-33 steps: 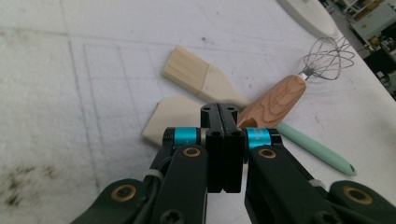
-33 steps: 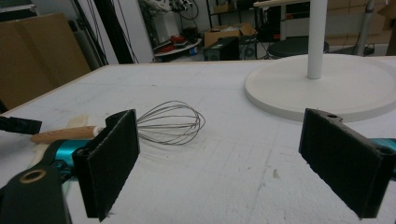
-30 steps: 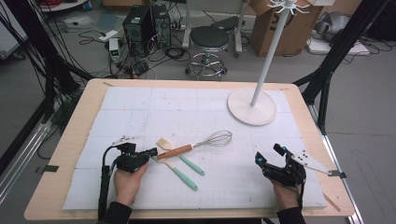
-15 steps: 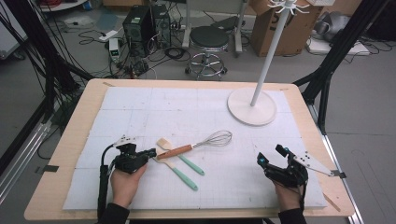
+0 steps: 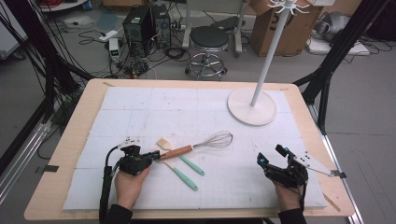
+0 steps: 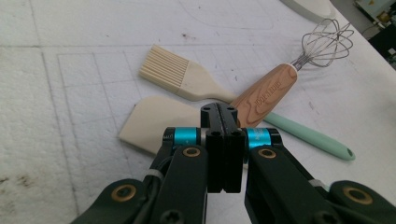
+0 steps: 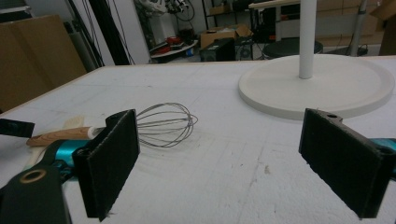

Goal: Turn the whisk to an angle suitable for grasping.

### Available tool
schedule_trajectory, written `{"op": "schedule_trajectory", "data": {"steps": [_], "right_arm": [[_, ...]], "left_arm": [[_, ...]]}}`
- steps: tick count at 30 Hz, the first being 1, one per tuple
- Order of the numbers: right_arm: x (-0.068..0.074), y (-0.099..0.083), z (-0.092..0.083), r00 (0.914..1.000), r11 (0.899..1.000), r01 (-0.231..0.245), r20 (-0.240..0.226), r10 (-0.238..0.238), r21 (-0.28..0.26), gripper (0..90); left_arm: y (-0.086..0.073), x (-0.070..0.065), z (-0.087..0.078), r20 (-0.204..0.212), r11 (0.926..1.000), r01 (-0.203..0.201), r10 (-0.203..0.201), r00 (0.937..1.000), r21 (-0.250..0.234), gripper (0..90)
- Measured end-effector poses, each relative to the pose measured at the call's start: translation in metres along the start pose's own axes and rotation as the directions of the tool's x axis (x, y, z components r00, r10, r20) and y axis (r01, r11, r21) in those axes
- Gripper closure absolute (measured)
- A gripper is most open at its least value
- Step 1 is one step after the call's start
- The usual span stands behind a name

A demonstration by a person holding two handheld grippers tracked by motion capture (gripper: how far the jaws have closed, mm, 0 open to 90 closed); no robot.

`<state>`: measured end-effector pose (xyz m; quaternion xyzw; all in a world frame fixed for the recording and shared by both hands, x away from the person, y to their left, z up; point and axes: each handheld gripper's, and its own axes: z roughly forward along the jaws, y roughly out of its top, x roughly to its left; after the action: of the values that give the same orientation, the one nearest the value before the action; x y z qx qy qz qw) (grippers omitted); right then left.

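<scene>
Black jaws, left gripper (image 6: 223, 116): I see them pressed flat together with nothing between; the tips sit just at the butt of the whisk's handle, over the spatula blade; in the high view this gripper (image 5: 150, 157) lies at the near left of the mat, in my left hand (image 5: 128, 184)
Right gripper (image 7: 233, 163): my jaws stand wide apart, empty, padded faces turned to each other; in the high view it (image 5: 273, 158) rests at the near right of the mat, well apart from the utensils
Spatula (image 6: 161, 122): cream blade flat on the mat, just under the left jaw tips; mint handle (image 5: 184, 177) running toward the near edge
Whisk (image 6: 268, 93): wooden handle crossing over the brush's handle; wire head (image 5: 217, 139) pointing right and away; dark lettering is burned along the wood, too small for me to read
Brush (image 6: 177, 77): cream bristles fanned out, just beyond the spatula; mint handle (image 6: 310, 135) slanting off right
Mat (image 5: 140, 107): white padded sheet with faint grid lines, covering most of the wooden table (image 5: 70, 140)
Stand (image 5: 252, 107): white round base at the far right of the mat, upright pole rising from it
Floor beyond: black stool (image 5: 209, 39); cardboard box (image 5: 268, 28); cables; I can read no writing there
</scene>
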<state>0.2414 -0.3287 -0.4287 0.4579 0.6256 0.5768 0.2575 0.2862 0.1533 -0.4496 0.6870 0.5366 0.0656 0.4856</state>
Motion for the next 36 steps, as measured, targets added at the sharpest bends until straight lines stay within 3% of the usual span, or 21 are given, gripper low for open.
{"op": "schedule_trajectory", "data": {"steps": [9,15,26,31,34,36], "right_arm": [[-0.001,0.000,0.000,1.0000,1.000,-0.003,0.000,0.003,-0.003,11.6],[-0.001,0.000,-0.001,1.0000,1.000,-0.004,0.003,0.004,-0.003,11.6],[-0.002,0.000,-0.004,0.9999,1.000,-0.009,0.009,0.009,-0.008,11.6],[-0.003,-0.001,-0.006,0.9998,1.000,-0.015,0.013,0.015,-0.007,11.6],[-0.004,-0.001,-0.007,0.9998,1.000,-0.010,0.017,0.010,-0.009,11.6],[-0.004,-0.001,-0.008,0.9997,1.000,-0.016,0.017,0.016,-0.008,11.6]], "left_arm": [[0.000,-0.009,0.013,0.002,0.9999,-0.013,0.013,0.9999,0.001,90.0],[0.002,-0.008,0.016,0.008,0.9998,0.014,-0.014,0.9999,-0.012,90.0],[0.006,-0.012,0.024,0.029,0.9996,0.025,-0.025,0.9993,-0.012,90.0],[0.008,-0.015,0.029,0.039,0.9999,0.010,-0.010,0.9992,-0.006,90.0],[0.013,-0.020,0.034,0.025,0.9994,-0.032,0.032,0.9992,0.011,90.0],[0.014,-0.022,0.037,0.028,0.9992,-0.036,0.036,0.9990,0.015,90.0]]}}
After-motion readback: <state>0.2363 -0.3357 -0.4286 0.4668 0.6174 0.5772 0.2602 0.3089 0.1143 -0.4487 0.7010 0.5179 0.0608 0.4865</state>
